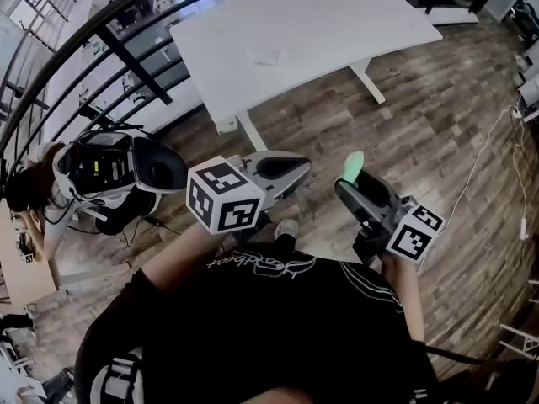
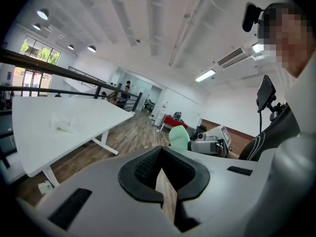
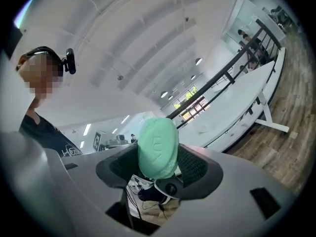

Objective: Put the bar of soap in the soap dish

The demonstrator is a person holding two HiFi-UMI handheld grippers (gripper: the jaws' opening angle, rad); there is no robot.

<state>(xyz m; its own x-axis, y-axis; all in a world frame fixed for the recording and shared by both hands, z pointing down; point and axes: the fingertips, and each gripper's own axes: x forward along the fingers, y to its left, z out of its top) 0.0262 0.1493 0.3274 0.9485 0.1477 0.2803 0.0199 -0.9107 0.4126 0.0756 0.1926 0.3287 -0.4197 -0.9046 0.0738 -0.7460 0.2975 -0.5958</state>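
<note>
Right gripper [image 1: 353, 183] at 3 o'clock, bar of soap [image 1: 354, 165] (pale green) upright between its jaws. Left gripper [image 1: 291, 168] just beside, near centre. White tabletop [image 1: 337, 23] at 12 o'clock, well apart.

soap [image 1: 354, 165] lower end sitting hidden inside right gripper [image 1: 355, 185], pale item [image 1: 269, 55] on table [image 1: 337, 15] showing too faint to identify

White worktop [image 1: 337, 15] on white legs, standing on wood-plank floor [image 1: 438, 133]. 1 small pale soap dish [image 1: 268, 55] lies near its middle.
</note>
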